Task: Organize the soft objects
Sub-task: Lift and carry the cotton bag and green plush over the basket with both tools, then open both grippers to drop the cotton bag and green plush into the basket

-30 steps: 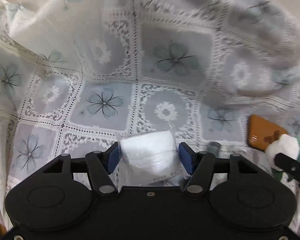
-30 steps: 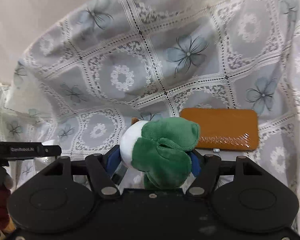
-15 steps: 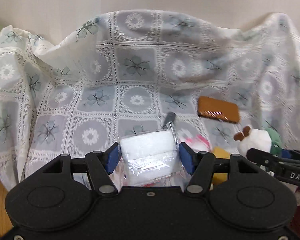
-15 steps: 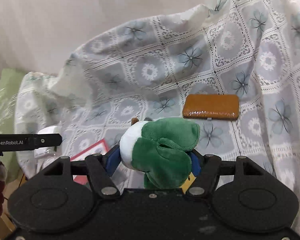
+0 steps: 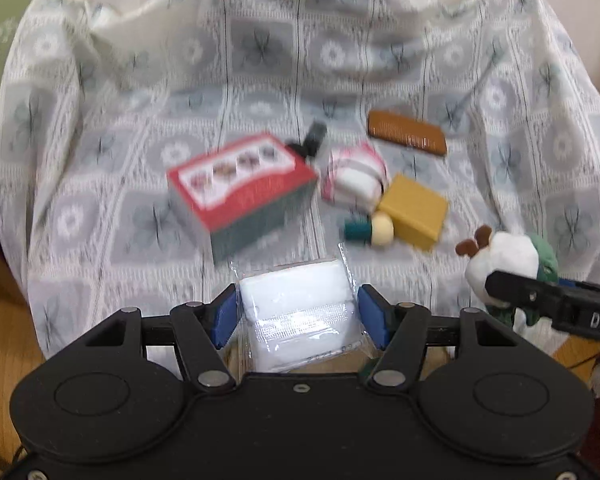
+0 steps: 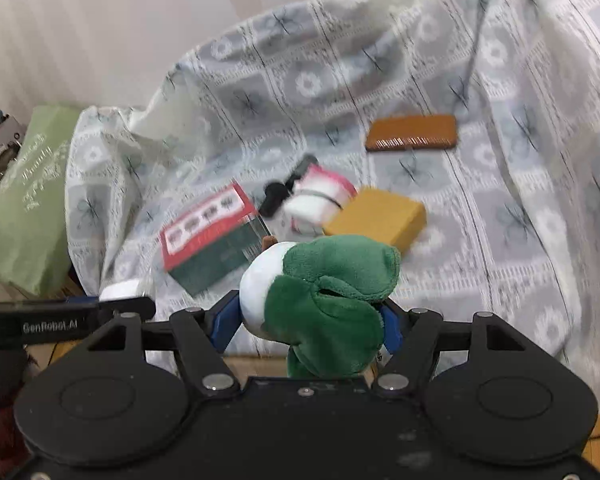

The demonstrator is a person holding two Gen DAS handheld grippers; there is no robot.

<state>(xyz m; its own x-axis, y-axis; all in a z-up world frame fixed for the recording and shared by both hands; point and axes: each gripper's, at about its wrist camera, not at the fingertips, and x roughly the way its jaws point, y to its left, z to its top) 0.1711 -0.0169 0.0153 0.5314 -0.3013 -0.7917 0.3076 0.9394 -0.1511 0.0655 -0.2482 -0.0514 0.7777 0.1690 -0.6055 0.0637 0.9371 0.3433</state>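
My left gripper [image 5: 300,314] is shut on a white soft pack in clear plastic wrap [image 5: 296,304], held above the front edge of the lace-covered seat. My right gripper [image 6: 308,320] is shut on a green and white plush toy [image 6: 324,292]; the toy also shows at the right of the left wrist view [image 5: 504,260]. On the cloth lie a red and white rolled soft bundle [image 5: 354,176], a red box [image 5: 240,184], a yellow block [image 5: 414,210] and a brown flat case [image 5: 406,138].
The lace floral cloth [image 5: 100,208] drapes over the seat and its back. A small doll-like figure [image 5: 370,230] and a black object [image 5: 310,140] lie among the items. A green cushion [image 6: 24,200] sits to the left. Wooden floor [image 5: 4,320] shows below.
Both grippers have pulled back and up from the cloth with their loads still held. The red box, bundle and yellow block have come into view.
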